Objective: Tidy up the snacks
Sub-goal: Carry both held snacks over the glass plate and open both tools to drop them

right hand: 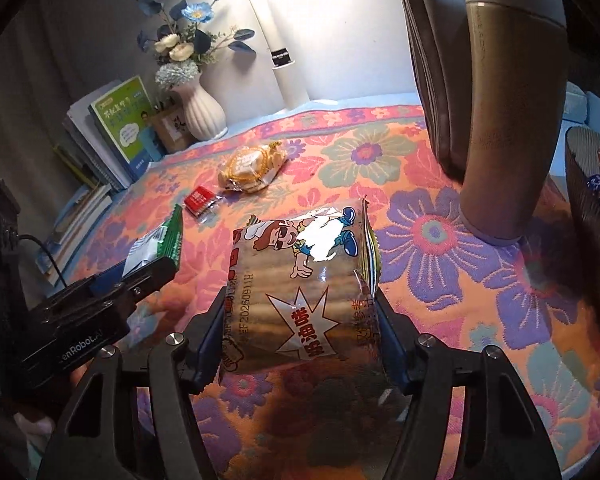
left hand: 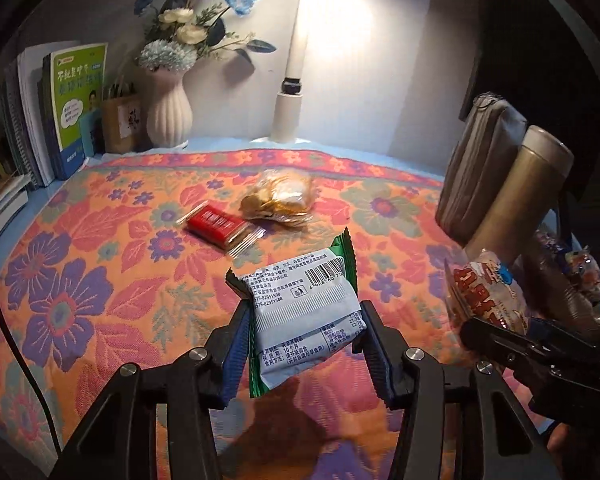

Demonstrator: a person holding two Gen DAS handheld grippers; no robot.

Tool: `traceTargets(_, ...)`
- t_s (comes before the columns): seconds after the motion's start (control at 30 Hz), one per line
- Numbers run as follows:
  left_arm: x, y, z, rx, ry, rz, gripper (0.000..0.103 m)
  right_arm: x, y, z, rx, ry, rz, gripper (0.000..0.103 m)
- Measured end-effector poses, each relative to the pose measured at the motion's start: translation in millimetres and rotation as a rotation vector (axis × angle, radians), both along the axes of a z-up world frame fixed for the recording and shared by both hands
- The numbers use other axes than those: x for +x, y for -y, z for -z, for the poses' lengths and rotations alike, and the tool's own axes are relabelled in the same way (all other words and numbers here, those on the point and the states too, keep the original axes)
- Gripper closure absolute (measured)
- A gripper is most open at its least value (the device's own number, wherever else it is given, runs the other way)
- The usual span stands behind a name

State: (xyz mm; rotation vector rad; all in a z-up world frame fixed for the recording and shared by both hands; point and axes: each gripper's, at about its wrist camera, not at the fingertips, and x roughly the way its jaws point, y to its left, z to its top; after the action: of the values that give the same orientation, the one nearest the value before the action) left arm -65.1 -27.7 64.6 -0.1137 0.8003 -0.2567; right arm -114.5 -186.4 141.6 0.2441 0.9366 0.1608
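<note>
My left gripper is shut on a green-edged white snack packet and holds it above the floral cloth. From the right wrist view, that same packet shows at the left, in the left gripper. My right gripper is shut on a clear cracker packet with a cartoon figure, its pads pressing both sides. On the cloth farther back lie a small red packet and a clear bag of golden biscuits, both apart from the grippers.
A tall tan flask and a grey pouch stand at the right. A dark mesh basket with snacks sits at the far right. At the back are a white vase, books and a lit lamp.
</note>
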Motion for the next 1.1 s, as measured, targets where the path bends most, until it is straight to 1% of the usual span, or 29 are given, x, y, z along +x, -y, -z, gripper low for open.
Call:
traceTargets(0.13, -11, 30, -29, -0.025, 0.058, 0.091, 0.053, -20, 18, -28, 0.020, 0.051, 0.020, 0.039)
traceTargets(0.27, -22, 67, -60, -0.048, 0.108, 0.197, 0.053, -44, 54, -64, 0.007, 0.132, 0.094, 0.039)
traceTargets(0.33, -27, 89, -73, -0.058, 0.135, 0.258, 0.053, -56, 76, -83, -0.030, 0.179, 0.150, 0.039)
traceTargets(0.43, -31, 130, -91, -0.069, 0.162, 0.356, 0.053, -70, 117, -106, -0.108, 0.233, 0.273, 0.039)
traceTargets(0.5, -34, 158, -100, -0.082, 0.176, 0.419, 0.053, -73, 148, -116, -0.133, 0.253, 0.351, 0.039)
traceTargets(0.57, -37, 187, -106, -0.081, 0.196, 0.475, 0.053, -72, 181, -121, -0.137, 0.255, 0.412, 0.039)
traceTargets(0.67, -39, 226, -110, -0.089, 0.203, 0.552, 0.053, -62, 220, -125, -0.143, 0.244, 0.451, 0.039)
traceTargets(0.73, -37, 251, -108, -0.087, 0.202, 0.582, 0.053, -52, 236, -122, -0.142, 0.219, 0.457, 0.039)
traceTargets(0.77, -35, 261, -106, -0.083, 0.197, 0.592, 0.053, -46, 245, -120, -0.126, 0.205, 0.458, 0.039)
traceTargets(0.87, -26, 291, -95, -0.052, 0.178, 0.609, 0.053, -32, 269, -110, -0.059, 0.161, 0.455, 0.039)
traceTargets(0.93, -21, 309, -86, -0.015, 0.183, 0.609, 0.053, -22, 280, -103, -0.043, 0.132, 0.465, 0.038)
traceTargets(1.0, -15, 324, -77, 0.007, 0.180, 0.617, 0.053, -14, 290, -100, -0.037, 0.117, 0.465, 0.038)
traceTargets(1.07, -11, 336, -69, 0.019, 0.180, 0.624, 0.053, -8, 294, -97, -0.038, 0.103, 0.476, 0.036)
traceTargets(1.1, -11, 342, -66, 0.022, 0.183, 0.637, 0.052, -5, 298, -95, -0.031, 0.096, 0.475, 0.031)
